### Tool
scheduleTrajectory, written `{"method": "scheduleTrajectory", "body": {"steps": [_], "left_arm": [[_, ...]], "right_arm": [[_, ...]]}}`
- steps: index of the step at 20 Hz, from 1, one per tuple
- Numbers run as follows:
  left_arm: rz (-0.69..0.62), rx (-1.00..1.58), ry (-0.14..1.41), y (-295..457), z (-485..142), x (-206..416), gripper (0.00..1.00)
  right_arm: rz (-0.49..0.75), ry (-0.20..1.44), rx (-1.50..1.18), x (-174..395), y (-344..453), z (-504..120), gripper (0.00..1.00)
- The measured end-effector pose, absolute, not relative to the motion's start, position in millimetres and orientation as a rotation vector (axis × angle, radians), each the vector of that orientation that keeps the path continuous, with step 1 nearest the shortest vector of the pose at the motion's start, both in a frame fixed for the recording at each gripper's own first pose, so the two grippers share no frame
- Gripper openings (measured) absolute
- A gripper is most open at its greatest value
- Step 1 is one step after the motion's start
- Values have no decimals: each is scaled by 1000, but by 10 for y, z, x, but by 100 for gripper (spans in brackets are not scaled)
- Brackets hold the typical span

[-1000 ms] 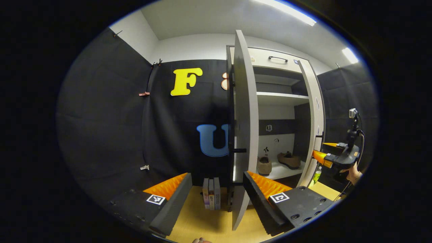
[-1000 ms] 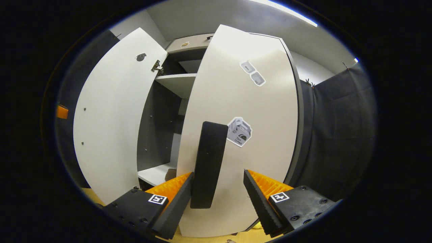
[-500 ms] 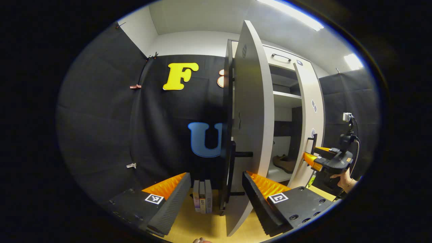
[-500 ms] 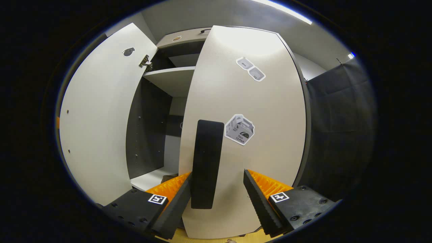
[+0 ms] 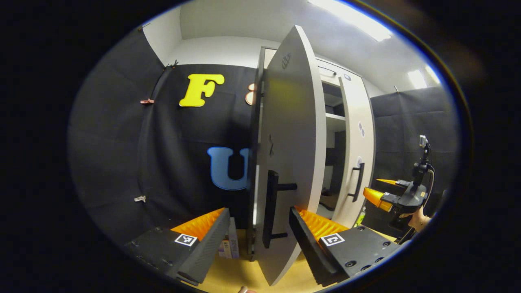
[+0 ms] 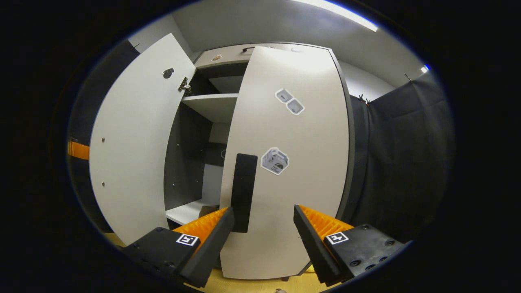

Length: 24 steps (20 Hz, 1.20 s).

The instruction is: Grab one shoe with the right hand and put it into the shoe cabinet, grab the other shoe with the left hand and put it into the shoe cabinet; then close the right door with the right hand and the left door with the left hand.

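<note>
Pale laminate right door (image 6: pixel 285 162) stands almost closed, the released right tool (image 6: pixel 262 228) just short of its black handle (image 6: pixel 243 191). Left door (image 5: pixel 291 162) hangs half open, left tool (image 5: pixel 258 232) released astride its handle (image 5: pixel 270 207). Shoe (image 6: pixel 207 211) sits inside the cabinet (image 6: pixel 211 106).

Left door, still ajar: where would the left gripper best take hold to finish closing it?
Probably the left door's handle, a vertical bar standing off the panel on two posts. Come straight at the door front, the left gripper open, jaws straddling the bar sideways.
</note>
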<state>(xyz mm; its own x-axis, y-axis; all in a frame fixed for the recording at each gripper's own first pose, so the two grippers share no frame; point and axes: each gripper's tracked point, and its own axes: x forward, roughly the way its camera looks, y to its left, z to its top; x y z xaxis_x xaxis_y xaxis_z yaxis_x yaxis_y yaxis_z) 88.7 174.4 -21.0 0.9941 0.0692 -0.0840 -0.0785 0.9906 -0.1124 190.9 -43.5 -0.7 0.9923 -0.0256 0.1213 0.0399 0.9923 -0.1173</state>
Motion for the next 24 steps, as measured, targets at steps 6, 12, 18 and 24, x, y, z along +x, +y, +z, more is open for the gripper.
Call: {"method": "scheduleTrajectory", "body": {"steps": [6,12,18,24], "left_arm": [[50,-130,64,1503,-201,1202,94],[70,-127,53,1375,-179,1375,94],[28,-144,45,1005,-159,1734,95],[-8,-161,31,668,-81,1840,95]], "right_arm": [[-57,-120,-75,1828,-711,24,97],[-20,-123,-81,1900,-809,24,97],[32,-153,-87,1972,-865,114,97],[60,-165,-73,1946,-951,179,97]]}}
